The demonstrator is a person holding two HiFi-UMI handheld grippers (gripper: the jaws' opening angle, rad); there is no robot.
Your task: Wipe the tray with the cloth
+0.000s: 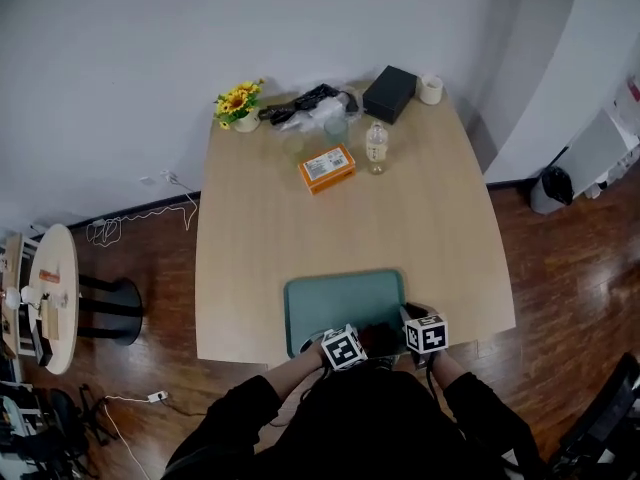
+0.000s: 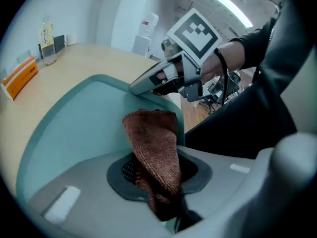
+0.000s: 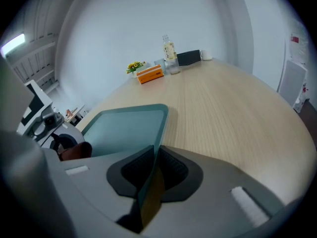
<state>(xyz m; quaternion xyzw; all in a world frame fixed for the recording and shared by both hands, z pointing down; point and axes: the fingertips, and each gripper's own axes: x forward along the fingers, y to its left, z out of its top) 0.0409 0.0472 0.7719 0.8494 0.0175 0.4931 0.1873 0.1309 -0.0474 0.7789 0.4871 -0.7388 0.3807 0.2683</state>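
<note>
Left claw [image 2: 157, 180] is closed tight on the brown cloth [image 2: 153, 143], which hangs soft over the near corner of the teal tray [image 2: 74, 128], and the right claw [image 3: 151, 175] is clamped on this tray's thin rim at the near edge of the counter [image 1: 260, 228]. I judge the cloth light and limp, best pinched at a bunched fold. The tray looks stiff, smooth and likely to slide, so holding its rim is sensible.

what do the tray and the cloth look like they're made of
The tray: probably plastic, teal, smooth with a matte finish; its thin moulded rim and rounded corners suggest it. The cloth: reddish-brown woven or knitted fabric, perhaps microfibre; a ribbed, nubby weave shows and it drapes limply.
</note>
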